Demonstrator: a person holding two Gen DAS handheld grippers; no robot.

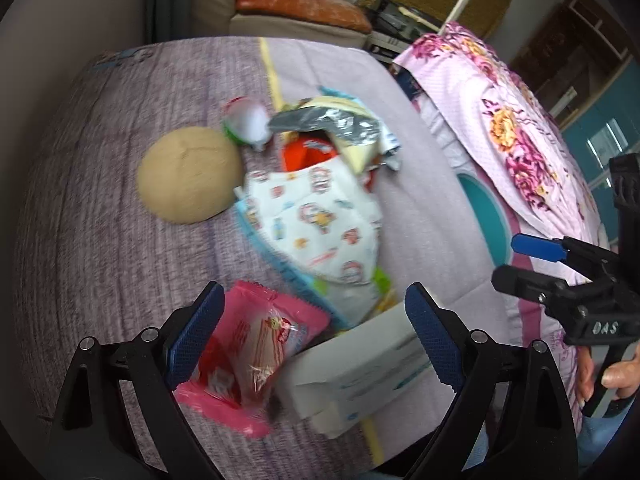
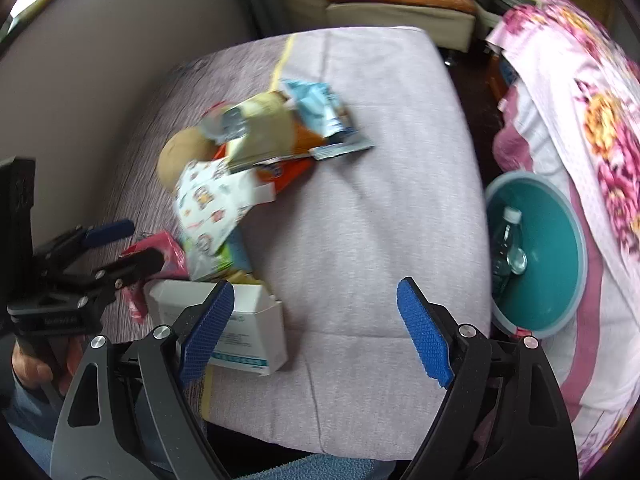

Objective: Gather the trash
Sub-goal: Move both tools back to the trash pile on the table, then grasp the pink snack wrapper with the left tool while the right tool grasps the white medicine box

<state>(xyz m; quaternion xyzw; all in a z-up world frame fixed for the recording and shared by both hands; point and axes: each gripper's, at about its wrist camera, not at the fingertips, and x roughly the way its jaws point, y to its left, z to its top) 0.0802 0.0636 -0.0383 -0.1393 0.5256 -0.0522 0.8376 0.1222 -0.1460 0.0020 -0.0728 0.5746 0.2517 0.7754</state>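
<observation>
Here the left tongs [image 1: 314, 340] stand wide with nothing gripped; between their blue pads, lower down, lie a pink snack wrapper [image 1: 248, 360] and a white carton [image 1: 356, 372] whose teal print is too blurred to read. The right tongs [image 2: 316, 332] also gape wide and empty over bare lilac cloth, their left pad overlapping the same white carton [image 2: 256, 332] in view. Seen from the left wrist, the right tongs' black frame carries white letters reading "DAS" [image 1: 604, 327].

Beyond the carton the trash lies heaped on a mauve cushioned seat [image 2: 380, 200]: a white cartoon-printed bag [image 1: 320, 220], an orange packet [image 1: 306, 154], a silver foil wrapper [image 1: 332, 124], a pale-blue wrapper [image 2: 320, 112] and a round tan bun-like thing [image 1: 188, 176]. The seat's right half is open up to its edge. Just past that edge stands a teal bin [image 2: 560, 304] holding a clear plastic bottle [image 2: 506, 248], pressed against a pink floral bedcover [image 2: 600, 140].
</observation>
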